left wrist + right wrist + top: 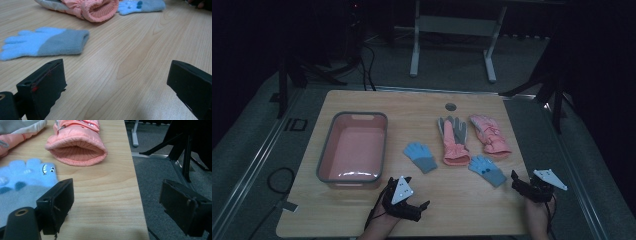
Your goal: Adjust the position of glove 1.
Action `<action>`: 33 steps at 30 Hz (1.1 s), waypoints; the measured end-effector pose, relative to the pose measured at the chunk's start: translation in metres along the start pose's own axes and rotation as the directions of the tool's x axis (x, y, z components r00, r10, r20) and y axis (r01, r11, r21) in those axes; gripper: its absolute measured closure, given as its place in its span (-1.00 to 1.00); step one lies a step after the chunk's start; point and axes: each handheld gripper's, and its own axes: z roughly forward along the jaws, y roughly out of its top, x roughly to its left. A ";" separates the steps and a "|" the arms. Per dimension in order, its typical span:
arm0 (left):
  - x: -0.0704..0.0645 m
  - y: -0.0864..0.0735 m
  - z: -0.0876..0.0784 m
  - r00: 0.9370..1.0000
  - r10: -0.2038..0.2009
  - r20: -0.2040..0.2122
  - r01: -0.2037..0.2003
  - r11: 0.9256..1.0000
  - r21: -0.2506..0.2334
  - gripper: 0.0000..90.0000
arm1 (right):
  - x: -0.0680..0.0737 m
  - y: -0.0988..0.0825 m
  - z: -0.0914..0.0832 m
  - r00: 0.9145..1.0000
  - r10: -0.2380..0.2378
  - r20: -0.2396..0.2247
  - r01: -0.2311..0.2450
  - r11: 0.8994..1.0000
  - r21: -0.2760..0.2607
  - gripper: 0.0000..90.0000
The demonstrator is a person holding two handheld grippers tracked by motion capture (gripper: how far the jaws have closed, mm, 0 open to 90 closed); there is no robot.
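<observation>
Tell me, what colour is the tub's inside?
Pink inside the tub, with a grey rim; the high view shows it best.

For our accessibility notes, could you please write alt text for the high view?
Four gloves, two blue and two pink, lie on a wooden table beside a pink basin. Nearer the person, the left gripper and right gripper hover open.

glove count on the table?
4. Blue-grey knit glove beside the pink basin; second blue knit glove near the right gripper; two pink ski gloves side by side behind them. None look hidden.
</observation>
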 end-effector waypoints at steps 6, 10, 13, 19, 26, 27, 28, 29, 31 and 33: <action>-0.004 -0.002 -0.003 1.000 0.012 -0.004 -0.011 1.000 0.010 -0.95 | 0.001 0.001 0.004 1.000 -0.016 0.011 0.015 0.998 0.068 -0.72; -0.002 -0.004 -0.008 1.000 -0.016 0.005 0.016 1.000 -0.014 -0.95 | -0.002 0.004 0.003 1.000 0.011 -0.002 -0.011 0.996 0.089 -0.73; -0.001 -0.006 -0.011 0.999 -0.032 0.020 0.032 0.999 -0.028 -0.95 | -0.001 0.012 -0.001 1.000 -0.003 -0.013 0.004 0.997 0.071 -0.74; 0.003 -0.007 -0.012 0.998 -0.043 0.052 0.045 0.998 -0.042 -0.95 | -0.002 0.052 -0.013 0.999 -0.005 -0.047 0.008 0.998 0.064 -0.70; 0.002 -0.007 -0.013 0.998 -0.032 0.054 0.035 0.998 -0.045 -0.95 | 0.010 0.097 -0.013 0.989 -0.009 -0.147 0.016 0.999 0.050 -0.72; 0.002 -0.008 -0.013 0.998 -0.031 0.058 0.033 0.998 -0.044 -0.95 | 0.014 0.102 -0.011 0.987 0.001 -0.158 0.009 0.998 0.060 -0.72; 0.002 -0.008 -0.014 0.998 -0.024 0.066 0.026 0.999 -0.042 -0.95 | 0.017 0.107 -0.010 0.981 0.012 -0.193 -0.001 0.998 0.057 -0.73; 0.003 -0.008 -0.014 0.997 -0.014 0.070 0.017 0.999 -0.042 -0.95 | 0.020 0.111 -0.009 0.973 0.019 -0.232 -0.007 0.999 0.051 -0.74; 0.003 -0.009 -0.016 0.998 -0.014 0.062 0.016 0.999 -0.045 -0.95 | 0.030 0.118 -0.007 0.969 -0.008 -0.248 0.019 0.999 0.043 -0.74; 0.004 -0.009 -0.016 0.998 -0.023 0.059 0.025 0.999 -0.048 -0.95 | 0.040 0.124 -0.005 0.960 -0.040 -0.276 0.051 0.998 0.033 -0.74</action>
